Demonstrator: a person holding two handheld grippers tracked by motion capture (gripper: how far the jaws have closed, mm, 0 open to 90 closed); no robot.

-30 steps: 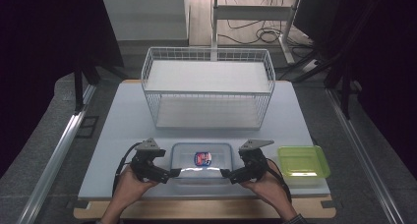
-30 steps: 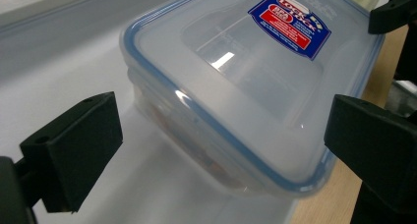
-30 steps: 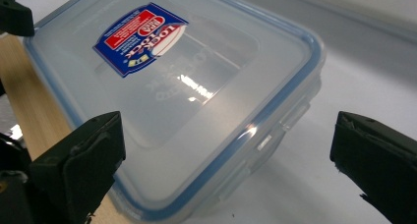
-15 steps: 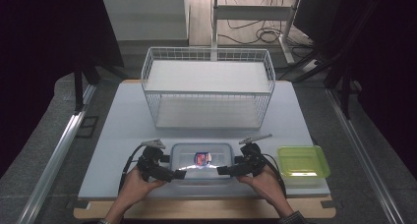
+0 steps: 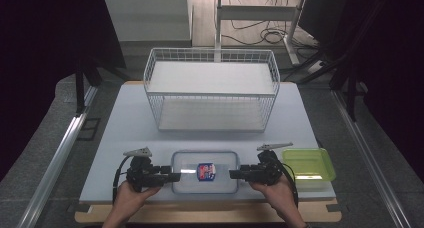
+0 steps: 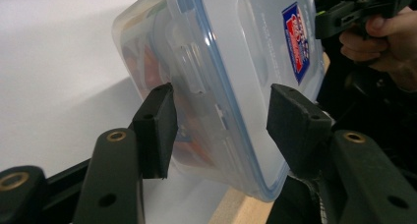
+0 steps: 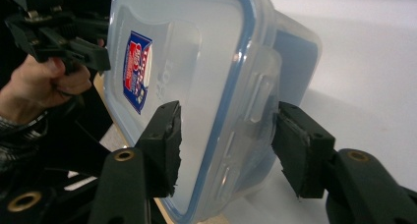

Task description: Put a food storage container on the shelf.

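A clear lidded plastic container point(image 5: 192, 163) with a blue seal and a red-and-blue label lies at the table's front middle. My left gripper point(image 5: 176, 177) is at its left end and my right gripper point(image 5: 233, 174) at its right end, both pointing inward. In the left gripper view the container point(image 6: 246, 47) sits between the pads point(image 6: 157, 121), one under its base by the latch and one on the lid. The right gripper view has the container point(image 7: 196, 47) clamped the same way between its pads point(image 7: 164, 135). Both pairs of jaws have just been closing on it.
A white wire basket point(image 5: 212, 88) stands on the white table point(image 5: 125, 128) behind the container. A green lidded box point(image 5: 307, 163) lies just right of my right hand. The table's wooden front edge point(image 5: 210, 215) runs close under both hands.
Both grippers moved inward to the container's two ends, and their jaws narrowed from wide open onto it. The container has stayed in place.
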